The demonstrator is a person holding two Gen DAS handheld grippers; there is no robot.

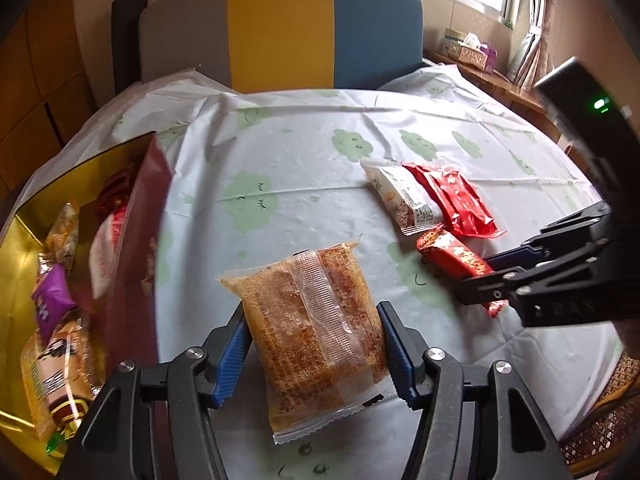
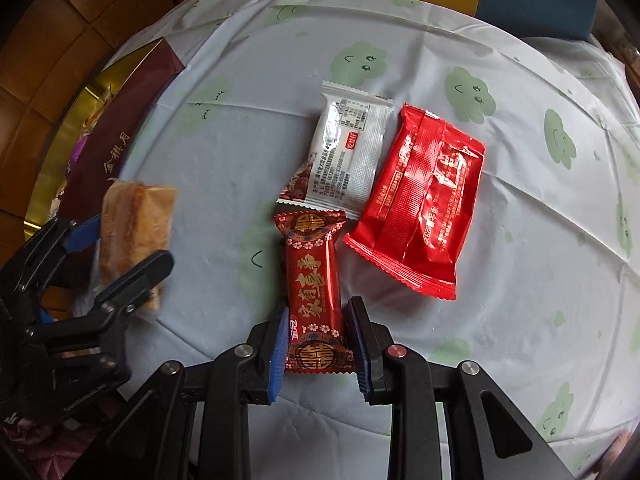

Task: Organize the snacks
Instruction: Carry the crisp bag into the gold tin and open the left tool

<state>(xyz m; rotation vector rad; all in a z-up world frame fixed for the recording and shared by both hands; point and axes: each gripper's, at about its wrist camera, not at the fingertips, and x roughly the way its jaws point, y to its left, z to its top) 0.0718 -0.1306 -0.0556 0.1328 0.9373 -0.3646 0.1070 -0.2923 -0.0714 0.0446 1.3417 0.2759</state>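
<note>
3 pkts [image 2: 412, 204] on table, 1 gripped [image 1: 316, 332]

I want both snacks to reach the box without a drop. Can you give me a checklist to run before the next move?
1. Left gripper clamped on the clear-wrapped orange-brown cake: ok, both blue pads press its sides.
2. Cake lifted clear of the cloud-print tablecloth: cannot tell.
3. Right gripper astride the dark red candy bar with gold characters: ok, one jaw on each side.
4. Right jaws shut on the bar: cannot tell, small gaps seem to remain.
5. White sachet and bright red foil packet out of the grasp: ok, both lie beyond the jaws.
6. Room in the gold-lined maroon box: ok, space shows between the snacks inside.
</note>
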